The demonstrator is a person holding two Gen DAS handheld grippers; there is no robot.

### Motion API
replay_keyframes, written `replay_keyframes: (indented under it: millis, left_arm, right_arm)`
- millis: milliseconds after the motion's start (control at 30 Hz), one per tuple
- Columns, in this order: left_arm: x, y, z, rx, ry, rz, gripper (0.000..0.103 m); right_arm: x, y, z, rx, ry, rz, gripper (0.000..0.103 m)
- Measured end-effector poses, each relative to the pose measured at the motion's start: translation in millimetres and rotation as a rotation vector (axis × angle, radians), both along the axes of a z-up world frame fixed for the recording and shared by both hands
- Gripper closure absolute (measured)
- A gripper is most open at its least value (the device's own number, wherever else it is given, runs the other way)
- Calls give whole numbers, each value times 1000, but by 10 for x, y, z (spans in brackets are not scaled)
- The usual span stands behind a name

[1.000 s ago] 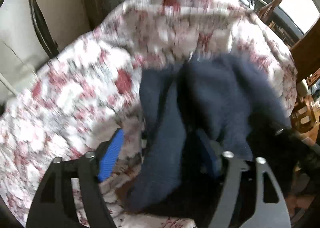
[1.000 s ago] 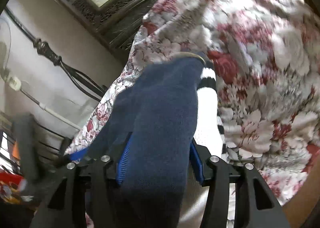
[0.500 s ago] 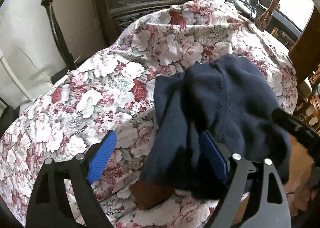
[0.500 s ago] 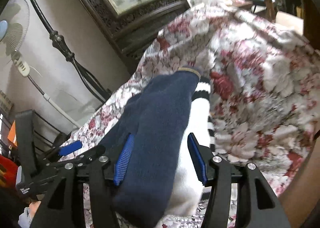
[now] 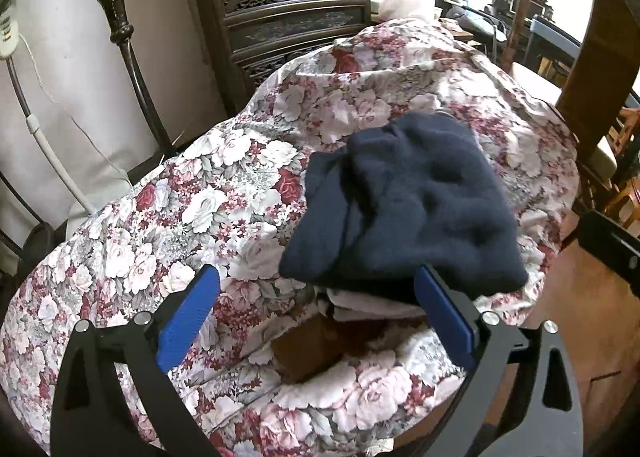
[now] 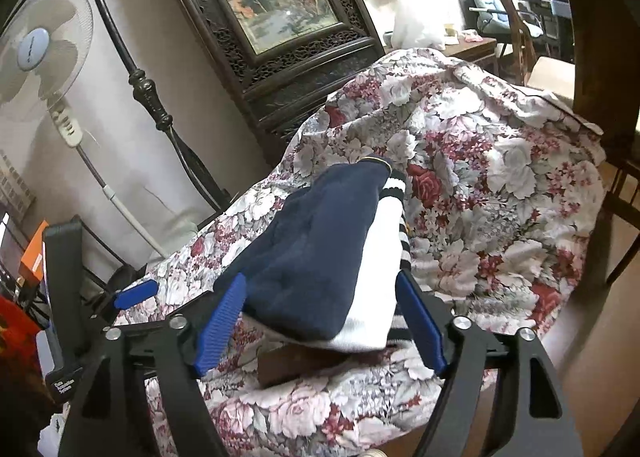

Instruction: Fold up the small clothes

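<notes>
1. Navy garment (image 5: 404, 209) lies folded on a white striped one (image 6: 384, 257), just ahead of both jaws, long axis running away from them.
2. Left gripper (image 5: 316, 321) and right gripper (image 6: 320, 321) are opening wide, gripping nothing; both equally near.
3. Floral cloth (image 5: 200, 197) lies beneath.

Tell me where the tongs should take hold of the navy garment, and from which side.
Grip the navy garment at its near folded edge, coming from the camera side: that edge overhangs the white striped piece beneath, so one pad could probably slip under it.
</notes>
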State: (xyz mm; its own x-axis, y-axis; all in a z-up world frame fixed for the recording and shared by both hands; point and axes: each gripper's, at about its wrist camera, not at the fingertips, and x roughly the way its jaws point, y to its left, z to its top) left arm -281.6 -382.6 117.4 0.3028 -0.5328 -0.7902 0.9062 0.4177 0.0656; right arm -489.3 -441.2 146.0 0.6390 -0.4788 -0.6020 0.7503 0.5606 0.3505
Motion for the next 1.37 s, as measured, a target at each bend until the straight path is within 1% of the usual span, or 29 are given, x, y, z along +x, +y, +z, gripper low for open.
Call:
replay_keyframes:
  millis: [233,400,567,700,767,833,867,933,1033,1167,1233,1300,1367]
  left_arm:
    - [-232,158,120,-3,-37,-17,5]
    - [-281,192,171,2,-28,-17,5]
    - [-331,166,185,16,-44,-16,5]
    - [-359,156,187,20,-33,-20,5]
    - [-361,145,185,23,-15,-22,5]
    - [-358,137,192,11,13,-38,5]
    - [-364,138,197,3,9,-41,5]
    - [-373,135,199,0,-13,-32,5]
    - [-369,129,187,-1,-22,-21,5]
    - [-353,93,159,21,-40,1,5]
    - [-309,78,140,30,-27,29,5]
    - [-266,69,117,35,2,35,5]
    - [-240,65,101,39,9,41,5]
  right_arm:
    - [-168,225,-11,-24,11,-54,17]
    - [-231,297,-72,-13,5,-71,17]
    - [-231,310,-87,-2,8,-76,17]
    - [-201,334,-52,-20,26,-76,16]
    - [-196,340,-36,-29,32,-79,15]
    - [-200,340,-27,-34,35,-80,15]
    - [-203,339,-27,-36,36,-81,15]
    - [-208,333,-32,-33,35,-84,14]
    - [-231,315,-38,-25,25,-91,14]
    - [-235,308,-42,-26,24,-90,14]
    - [-241,306,-43,-27,24,-87,14]
    - [-235,299,-41,-28,24,-87,14]
    - [-227,293,-41,-27,24,-87,14]
